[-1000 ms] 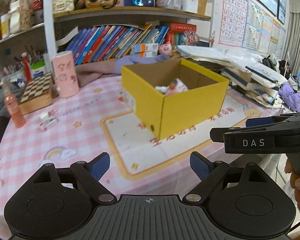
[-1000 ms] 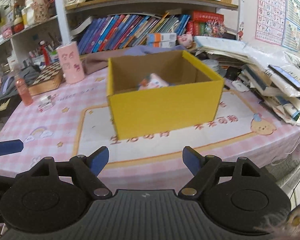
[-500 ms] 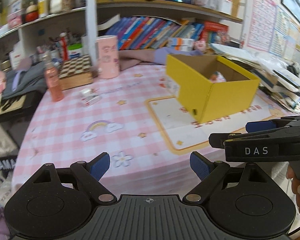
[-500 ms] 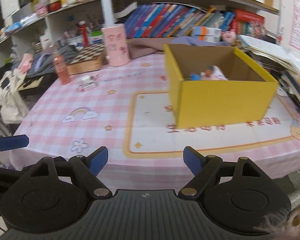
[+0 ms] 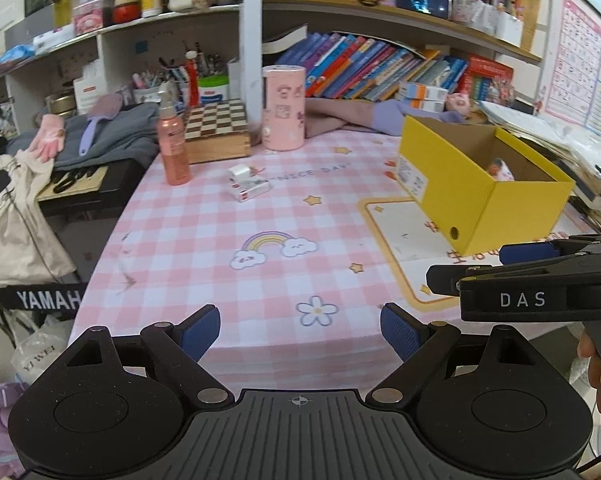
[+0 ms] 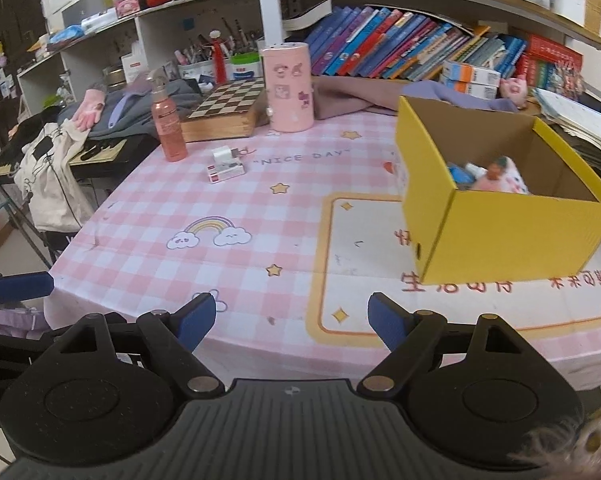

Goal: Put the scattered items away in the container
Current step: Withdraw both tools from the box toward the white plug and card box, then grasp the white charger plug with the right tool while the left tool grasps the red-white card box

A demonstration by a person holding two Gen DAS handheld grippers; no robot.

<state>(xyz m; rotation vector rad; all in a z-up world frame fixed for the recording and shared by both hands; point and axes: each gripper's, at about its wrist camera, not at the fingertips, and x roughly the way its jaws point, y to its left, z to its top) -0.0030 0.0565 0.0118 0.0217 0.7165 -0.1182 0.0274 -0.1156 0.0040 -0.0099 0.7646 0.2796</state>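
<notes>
A yellow cardboard box (image 5: 476,184) (image 6: 512,232) stands on the right of the pink checked table and holds several small items (image 6: 496,178). A small white charger (image 5: 238,171) (image 6: 221,155) and a flat white-and-red packet (image 5: 251,190) (image 6: 225,172) lie together at the far left of the table. My left gripper (image 5: 300,332) is open and empty above the near table edge. My right gripper (image 6: 287,320) is open and empty, also at the near edge; it shows from the side in the left wrist view (image 5: 532,276).
A pink spray bottle (image 5: 173,148), a wooden chessboard box (image 5: 216,132) and a pink cylinder tin (image 5: 283,108) stand along the table's back. Shelves of books rise behind. Papers pile up right of the box. A keyboard and bags (image 5: 16,216) sit off the left edge.
Both grippers have swung left and pulled back. The box has shifted to the right of both views, and the charger and packet have come nearer the centre. Both stay open.
</notes>
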